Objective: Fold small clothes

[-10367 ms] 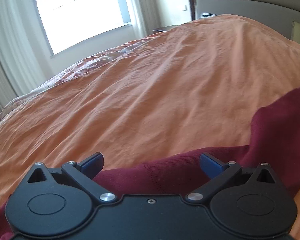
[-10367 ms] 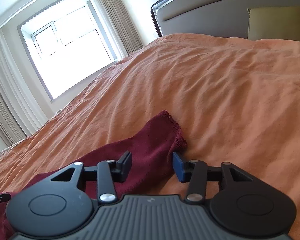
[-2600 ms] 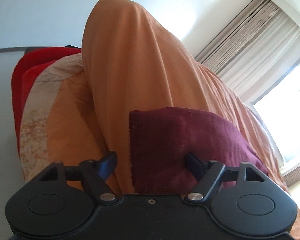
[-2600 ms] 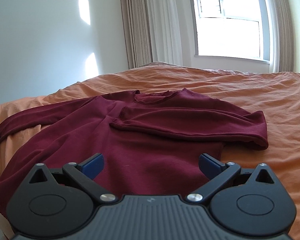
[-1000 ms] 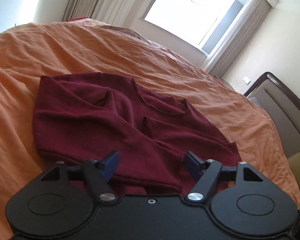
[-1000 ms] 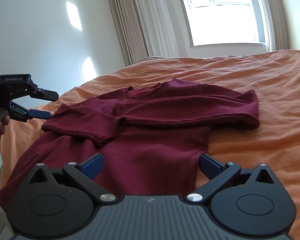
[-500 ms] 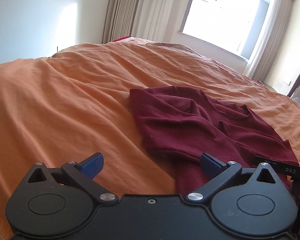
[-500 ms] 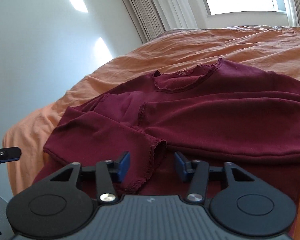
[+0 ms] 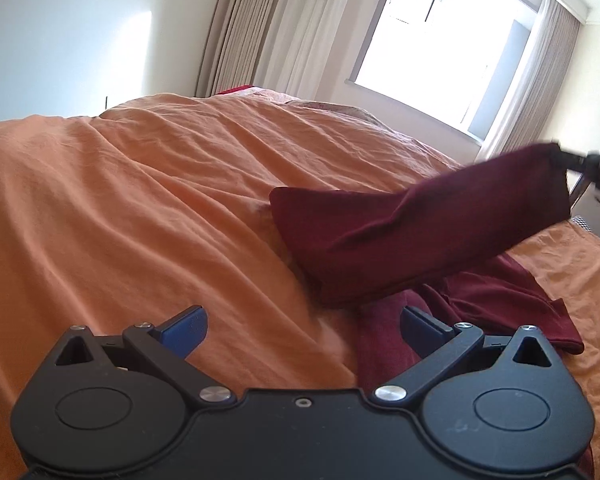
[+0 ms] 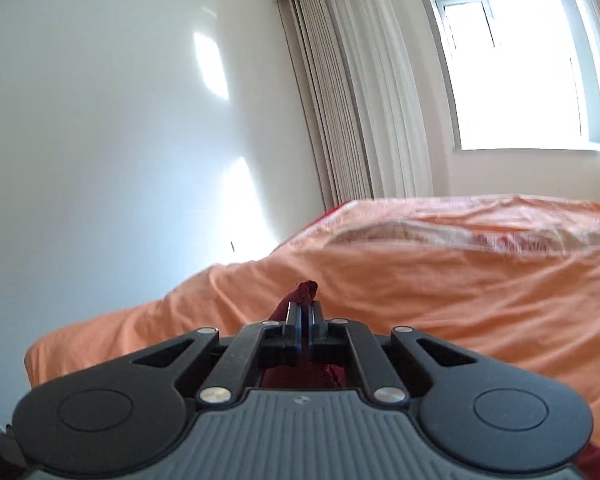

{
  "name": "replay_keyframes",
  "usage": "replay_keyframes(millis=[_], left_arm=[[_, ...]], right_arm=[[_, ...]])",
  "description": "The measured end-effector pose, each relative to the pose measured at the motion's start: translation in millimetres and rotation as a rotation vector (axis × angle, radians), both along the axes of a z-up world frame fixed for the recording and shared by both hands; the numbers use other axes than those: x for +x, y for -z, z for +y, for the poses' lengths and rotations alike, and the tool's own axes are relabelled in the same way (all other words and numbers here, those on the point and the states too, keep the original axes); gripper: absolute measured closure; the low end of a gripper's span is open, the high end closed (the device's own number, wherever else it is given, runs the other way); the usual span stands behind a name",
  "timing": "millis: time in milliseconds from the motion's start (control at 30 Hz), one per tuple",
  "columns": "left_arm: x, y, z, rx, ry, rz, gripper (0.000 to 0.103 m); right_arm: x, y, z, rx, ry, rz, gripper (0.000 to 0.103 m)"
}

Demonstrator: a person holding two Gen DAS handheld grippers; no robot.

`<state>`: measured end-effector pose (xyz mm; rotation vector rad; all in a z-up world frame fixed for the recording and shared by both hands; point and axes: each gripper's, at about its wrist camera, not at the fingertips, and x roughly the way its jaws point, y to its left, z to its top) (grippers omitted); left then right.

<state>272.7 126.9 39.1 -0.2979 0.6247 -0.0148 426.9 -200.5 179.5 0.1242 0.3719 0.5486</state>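
while the right tool [image 10: 303, 312] is pinched on the sleeve [image 9: 420, 224] and lifts it over the bed [image 9: 140, 200], the left tool [image 9: 300, 324] waits wide and empty beside the sweater [image 9: 500, 296]; better to carry the sleeve flat across, without dragging the body.

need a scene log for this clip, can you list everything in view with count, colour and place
sweater: one, dark red, on the bed at right in the left wrist view, its sleeve lifted off the rest
sleeve cuff: one, dark red, pinched in the right gripper
bedcover: one, orange, wrinkled, over the whole bed
red cloth: one, at the far edge of the bed below the curtains
curtains: beige and sheer white, beside the window
window: one, bright, on the far wall
wall: white, with sun patches
left gripper: black, blue pads, open, nothing between them, over the bed's near edge
right gripper: black, just closed on the cuff, raised above the bed
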Motion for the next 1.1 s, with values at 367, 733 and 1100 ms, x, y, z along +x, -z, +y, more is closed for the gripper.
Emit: replay_keyframes(millis=[367,733,1100], left_arm=[[66,6,-43,0.003,0.083,-0.005,0.001],[154,23,-10,-0.252,-0.020,0.078,0.001],[203,36,-10,-0.276,-0.042,0.176,0.006]], right_arm=[[33,-92,-6,-0.040,0.030,-0.043,0.100],[33,-48,-41,-0.094,0.065,0.024,0.100],[25,-12,-76,-0.090,0.091,0.123,0.099]])
